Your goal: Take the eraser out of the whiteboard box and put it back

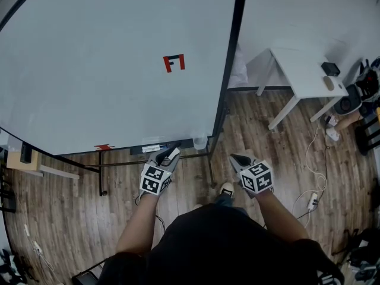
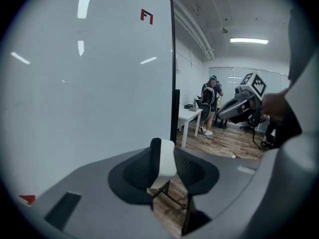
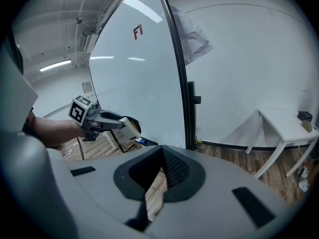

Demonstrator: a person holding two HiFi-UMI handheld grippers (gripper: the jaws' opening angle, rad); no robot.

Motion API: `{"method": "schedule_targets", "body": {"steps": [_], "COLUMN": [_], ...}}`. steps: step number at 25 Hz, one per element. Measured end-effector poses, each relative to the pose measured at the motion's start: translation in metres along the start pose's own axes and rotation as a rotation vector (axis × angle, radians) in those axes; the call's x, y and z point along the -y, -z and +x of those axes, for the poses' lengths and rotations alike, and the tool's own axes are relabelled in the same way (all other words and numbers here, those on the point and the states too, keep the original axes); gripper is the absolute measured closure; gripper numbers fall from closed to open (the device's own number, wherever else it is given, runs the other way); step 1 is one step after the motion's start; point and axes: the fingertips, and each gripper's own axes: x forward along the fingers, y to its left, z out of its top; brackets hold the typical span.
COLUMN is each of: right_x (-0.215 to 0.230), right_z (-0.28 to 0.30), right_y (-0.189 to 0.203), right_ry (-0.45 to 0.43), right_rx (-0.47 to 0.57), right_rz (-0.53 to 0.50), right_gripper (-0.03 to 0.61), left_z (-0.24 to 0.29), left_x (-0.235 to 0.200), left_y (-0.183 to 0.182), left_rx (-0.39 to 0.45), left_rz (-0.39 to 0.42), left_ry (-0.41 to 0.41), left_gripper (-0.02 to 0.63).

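The eraser (image 2: pixel 164 161), white with one dark face, is gripped by the left gripper (image 1: pixel 170 154) beside the whiteboard (image 2: pixel 89 83). Its lower end is hidden by pads (image 2: pixel 137 172); the right gripper (image 3: pixel 161 156) is closed, empty

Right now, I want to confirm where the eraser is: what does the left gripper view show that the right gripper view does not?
Only the left gripper view: the eraser clamped close up between the left gripper's jaws, the right gripper off to the right, and a person standing in the far room. Only the right gripper view: its own jaws together with nothing between them, the left gripper seen from the side, and a crumpled pale sheet behind the board's edge. Both: the whiteboard, its red mark and the white table.
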Motion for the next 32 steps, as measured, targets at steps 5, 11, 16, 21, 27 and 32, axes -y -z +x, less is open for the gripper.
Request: {"method": "schedule_targets", "body": {"steps": [5, 11, 16, 21, 27, 32], "right_x": [0.007, 0.022, 0.037, 0.045, 0.052, 0.061], "right_z": [0.003, 0.004, 0.005, 0.012, 0.018, 0.019], "right_y": [0.001, -0.003, -0.006, -0.005, -0.006, -0.003], "right_ry": [-0.002, 0.004, 0.009, 0.0, -0.008, -0.005], "right_rx": [-0.006, -0.007, -0.009, -0.023, -0.036, -0.043], "right_rz": [0.003, 0.01, 0.018, 0.016, 0.013, 0.026], "right_gripper": [0.583, 0.583, 0.583, 0.583, 0.583, 0.583], "left_z": [0.011, 0.025, 0.04, 0.055, 0.072, 0.087], "left_x": [0.002, 0.003, 0.003, 0.002, 0.002, 0.008], "left_y": [-0.004, -0.014, -0.023, -0.032, -0.038, -0.043], "left_rx": [-0.001, -0.004, -0.006, -0.008, -0.015, -0.022], "left_rz": [0.001, 0.004, 0.009, 0.019, 0.024, 0.032], "left_ry": [0.009, 0.024, 0.034, 0.048, 0.068, 0.091], "left_gripper": [0.468, 0.468, 0.468, 0.468, 0.468, 0.466]}}
